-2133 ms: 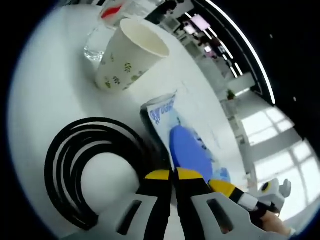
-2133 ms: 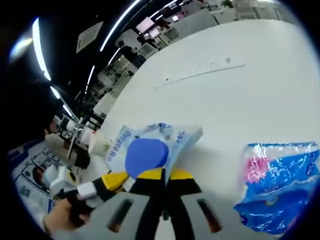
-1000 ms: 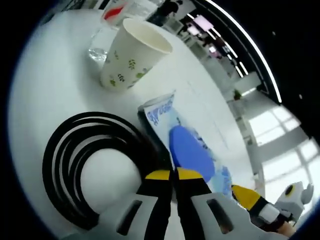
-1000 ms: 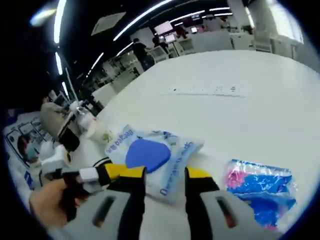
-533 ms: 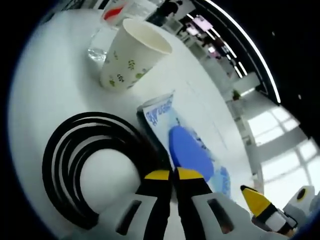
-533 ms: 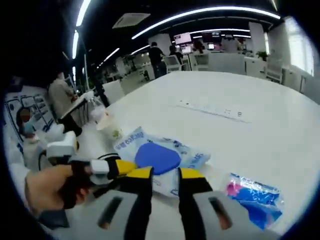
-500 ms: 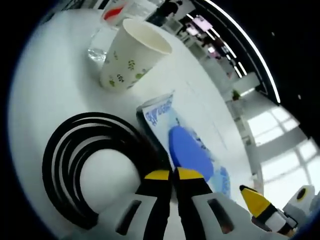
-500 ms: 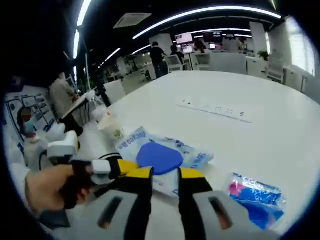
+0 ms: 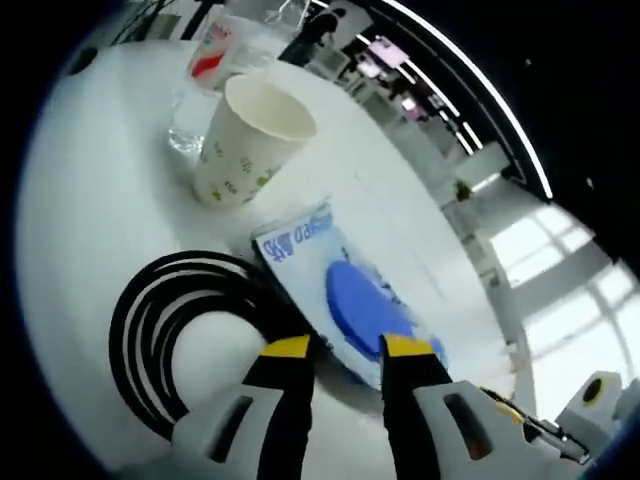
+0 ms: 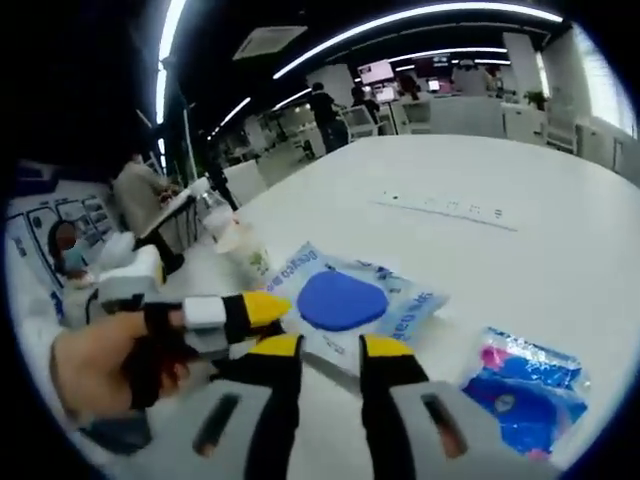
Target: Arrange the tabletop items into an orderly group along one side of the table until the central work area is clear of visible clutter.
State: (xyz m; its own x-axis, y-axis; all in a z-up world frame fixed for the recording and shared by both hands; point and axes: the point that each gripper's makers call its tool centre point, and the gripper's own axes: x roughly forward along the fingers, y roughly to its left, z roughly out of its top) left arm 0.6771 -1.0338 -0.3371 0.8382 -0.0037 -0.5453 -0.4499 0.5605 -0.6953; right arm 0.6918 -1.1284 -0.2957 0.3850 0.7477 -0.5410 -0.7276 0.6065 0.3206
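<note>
left gripper view: left gripper [image 9: 345, 348] now released, parted above wipes pack [image 9: 335, 290], lying on worktop [image 9: 90, 200] beside cable coil [image 9: 160, 330] and paper cup [image 9: 245, 140]. right gripper view: right gripper [image 10: 320, 347] likewise parted; blue packet [image 10: 525, 390] apart, likely next.

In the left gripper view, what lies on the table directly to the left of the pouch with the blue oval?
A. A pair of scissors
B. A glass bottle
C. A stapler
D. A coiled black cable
D: the coiled black cable lies against the pouch, with the paper cup beyond them.
</note>
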